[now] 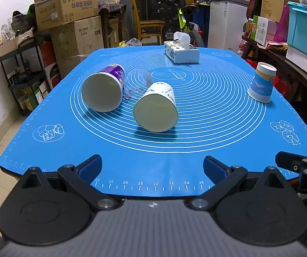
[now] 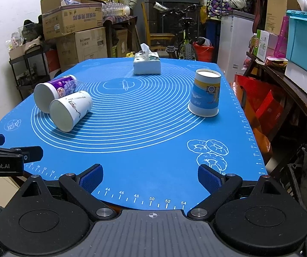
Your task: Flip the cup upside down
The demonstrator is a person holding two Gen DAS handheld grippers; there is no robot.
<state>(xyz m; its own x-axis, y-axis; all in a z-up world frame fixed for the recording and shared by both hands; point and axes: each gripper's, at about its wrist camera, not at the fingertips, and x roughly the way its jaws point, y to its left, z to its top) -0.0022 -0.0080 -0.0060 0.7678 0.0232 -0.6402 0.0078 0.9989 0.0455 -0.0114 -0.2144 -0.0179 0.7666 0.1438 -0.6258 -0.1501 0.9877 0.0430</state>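
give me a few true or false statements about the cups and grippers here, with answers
1. The blue and yellow paper cup stands upside down on the blue silicone mat. True.
2. The white paper cup with ink drawings stands upright. False: it lies on its side.
3. The left gripper holds a cup. False: it is open and empty.
4. The purple-printed paper cup lies on its side. True.
5. The white tissue box sits between the two lying cups. False: it sits at the far end.

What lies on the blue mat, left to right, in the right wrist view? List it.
Purple cup → white cup → tissue box → blue upside-down cup.
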